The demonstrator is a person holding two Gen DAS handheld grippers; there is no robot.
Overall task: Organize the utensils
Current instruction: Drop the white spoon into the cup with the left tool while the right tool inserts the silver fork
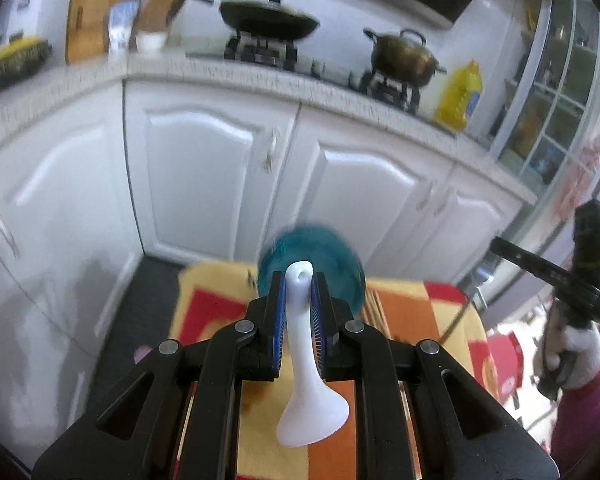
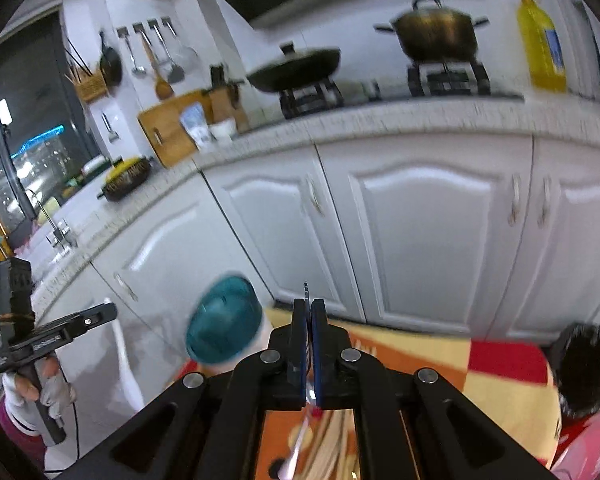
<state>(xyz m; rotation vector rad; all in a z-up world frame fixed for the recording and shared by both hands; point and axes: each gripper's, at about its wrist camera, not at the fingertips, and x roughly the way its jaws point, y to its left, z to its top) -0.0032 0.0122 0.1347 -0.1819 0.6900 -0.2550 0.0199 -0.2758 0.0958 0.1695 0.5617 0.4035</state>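
Spoon [image 1: 304, 360] is pinched lengthwise in the left gripper [image 1: 299, 300], teal cup [image 1: 312, 256] just beyond; right gripper [image 2: 308, 344] is clamped on thin metal utensil [image 2: 300, 440].

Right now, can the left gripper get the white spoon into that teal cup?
Probably yes. The left gripper holds the white spoon by its handle, bowl hanging toward the camera, and the teal cup sits just ahead with nothing visible between. The spoon may need turning first.
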